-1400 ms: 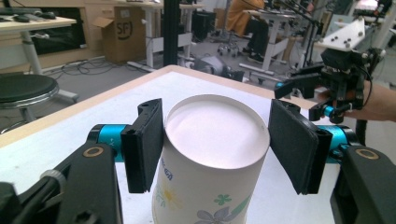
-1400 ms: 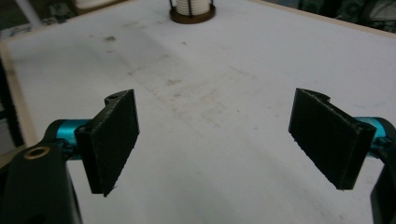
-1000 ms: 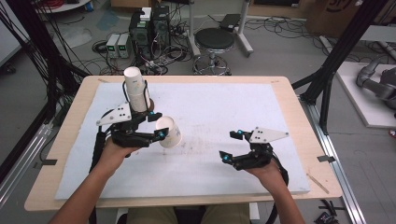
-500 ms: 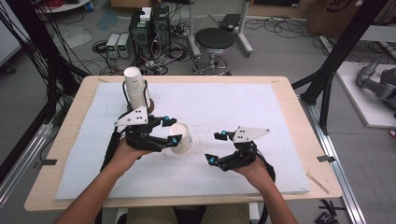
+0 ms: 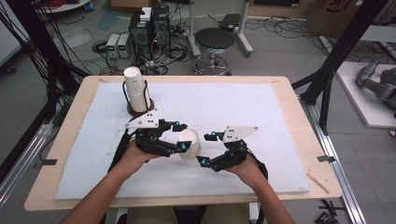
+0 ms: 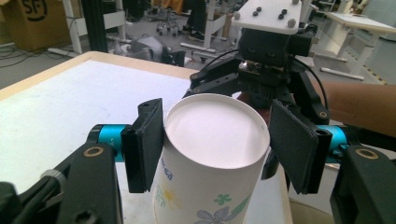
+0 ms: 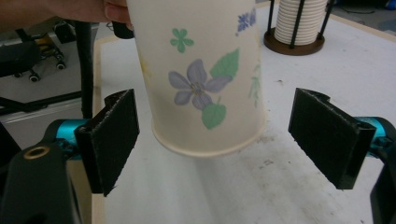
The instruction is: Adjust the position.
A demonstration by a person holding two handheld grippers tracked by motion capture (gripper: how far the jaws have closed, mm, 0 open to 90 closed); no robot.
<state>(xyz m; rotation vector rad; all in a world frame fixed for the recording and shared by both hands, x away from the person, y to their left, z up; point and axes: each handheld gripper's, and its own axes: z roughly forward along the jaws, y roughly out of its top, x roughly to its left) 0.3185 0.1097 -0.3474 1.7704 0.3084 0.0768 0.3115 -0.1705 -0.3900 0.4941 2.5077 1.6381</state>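
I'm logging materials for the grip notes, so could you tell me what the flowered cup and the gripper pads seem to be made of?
The cup looks like thin matte paper: a white wall printed with flowers, a rolled rim and a flat recessed base. The pads look like black foam or soft rubber, going by their dull, rough, slightly frayed faces; which of the two I cannot tell.

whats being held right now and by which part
The left gripper holds a white flower-printed paper cup, its pads clamped on opposite sides of the wall just below the closed base. The right gripper stands open around the cup's rim, holding nothing.

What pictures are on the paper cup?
Purple-blue flowers with green leaves on the white paper cup, best in the right gripper view.
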